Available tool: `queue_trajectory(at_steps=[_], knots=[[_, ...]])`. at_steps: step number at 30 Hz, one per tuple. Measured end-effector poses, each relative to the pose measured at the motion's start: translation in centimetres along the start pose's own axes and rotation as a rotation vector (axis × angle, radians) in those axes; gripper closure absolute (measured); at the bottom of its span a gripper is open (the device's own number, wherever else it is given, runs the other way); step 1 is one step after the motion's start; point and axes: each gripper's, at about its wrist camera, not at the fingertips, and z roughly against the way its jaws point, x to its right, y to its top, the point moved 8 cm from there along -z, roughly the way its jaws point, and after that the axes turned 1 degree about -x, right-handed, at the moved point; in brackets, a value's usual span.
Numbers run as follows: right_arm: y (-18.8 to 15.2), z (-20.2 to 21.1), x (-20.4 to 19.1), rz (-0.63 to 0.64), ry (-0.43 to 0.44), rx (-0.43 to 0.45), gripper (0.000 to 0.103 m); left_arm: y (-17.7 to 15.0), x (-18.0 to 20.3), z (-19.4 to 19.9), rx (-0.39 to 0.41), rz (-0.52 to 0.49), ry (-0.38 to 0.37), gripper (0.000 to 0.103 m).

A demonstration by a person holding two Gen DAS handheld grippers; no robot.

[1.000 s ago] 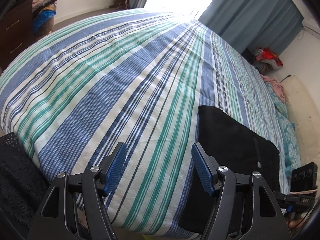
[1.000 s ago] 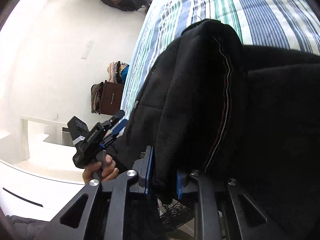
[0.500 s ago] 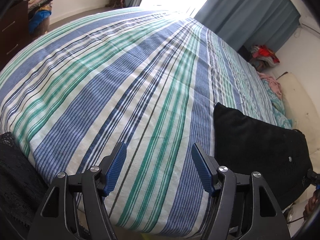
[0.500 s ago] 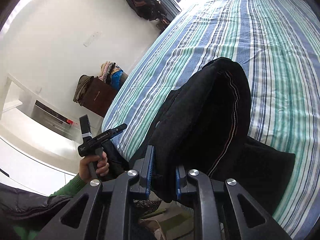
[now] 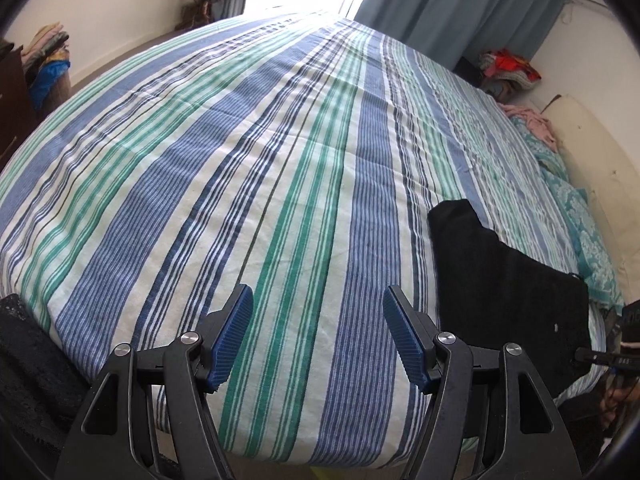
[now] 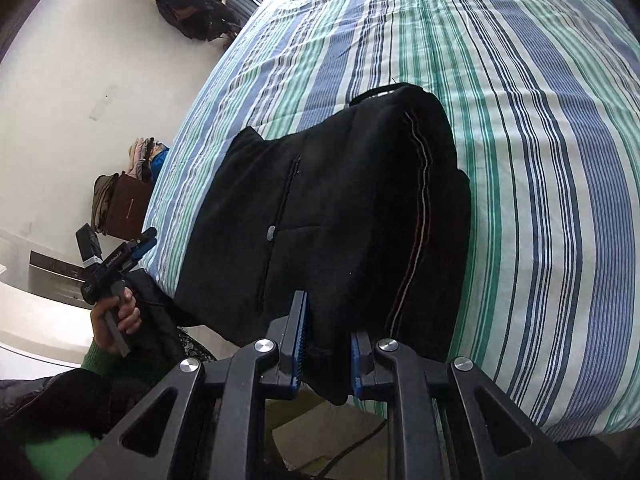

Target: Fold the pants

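Black pants (image 6: 332, 216), folded into a thick bundle with a pale side seam, lie on the near edge of the striped bed (image 6: 520, 120). My right gripper (image 6: 326, 354) is shut on the bundle's near edge. In the left wrist view the pants (image 5: 508, 292) lie at the lower right, with the right gripper (image 5: 616, 356) just past them. My left gripper (image 5: 318, 336) is open and empty above the bed's near edge, left of the pants. It also shows in the right wrist view (image 6: 140, 242), held off the bed's corner.
The bed (image 5: 280, 160) carries a blue, green and white striped sheet. A dark dresser with stacked clothes (image 6: 128, 200) stands by the wall. Curtains (image 5: 460, 12), a clothes pile (image 5: 508, 68) and teal pillows (image 5: 580, 216) lie beyond the bed. Black lace fabric (image 5: 24, 360) hangs at the left.
My right gripper has lowered the held pants bundle onto the bed, so it now lies flatter. My left gripper has stayed open, shifting slightly left of the pants.
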Motion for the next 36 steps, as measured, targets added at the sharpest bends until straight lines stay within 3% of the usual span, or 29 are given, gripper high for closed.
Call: queue_trajectory(at_steps=[5, 7, 10, 15, 18, 21, 23, 25, 27, 29, 32, 34, 36], knots=[[-1.4, -0.2, 3.0, -0.092, -0.032, -0.020, 0.064, -0.4, 3.0, 1.0, 0.001, -0.086, -0.031, 0.033], [-1.3, 2.0, 3.6, -0.082, -0.084, 0.017, 0.063, -0.5, 5.3, 1.4, 0.010, -0.137, -0.059, 0.030], [0.3, 6.0, 1.9, 0.047, -0.217, 0.119, 0.063, -1.0, 10.1, 1.1, 0.010, -0.265, -0.103, 0.028], [2.5, 5.8, -5.2, 0.274, -0.178, 0.214, 0.064, -4.9, 17.8, -1.1, -0.009, -0.545, -0.092, 0.028], [1.3, 0.8, -5.3, 0.315, -0.209, 0.125, 0.064, -9.0, 18.5, -3.4, -0.089, -0.695, -0.008, 0.028], [-1.9, -3.9, -2.0, 0.302, -0.303, -0.016, 0.064, -10.5, 18.2, -2.6, -0.054, -0.770, 0.008, 0.028], [-2.2, -3.0, -1.7, 0.298, -0.289, 0.026, 0.065, -10.3, 18.2, -1.7, -0.075, -0.766, -0.005, 0.027], [-1.5, -1.9, -2.0, 0.253, -0.274, 0.010, 0.065, -9.4, 18.3, -0.9, -0.097, -0.698, -0.069, 0.024], [0.4, 0.0, -3.2, 0.252, -0.247, 0.077, 0.065, -7.8, 18.4, -0.3, -0.091, -0.612, -0.130, 0.019], [2.8, 1.7, -4.6, 0.282, -0.241, 0.146, 0.065, -6.1, 18.2, -0.2, -0.082, -0.548, -0.145, 0.018], [6.6, 2.4, -5.7, 0.302, -0.226, 0.228, 0.065, -4.9, 17.8, -0.7, -0.082, -0.515, -0.122, 0.018], [8.3, 1.6, -5.1, 0.286, -0.196, 0.256, 0.065, -5.1, 17.4, -0.9, -0.087, -0.536, -0.069, 0.018], [9.2, -0.9, -2.8, 0.232, -0.224, 0.210, 0.065, -5.4, 16.9, -1.0, -0.094, -0.554, -0.014, 0.018]])
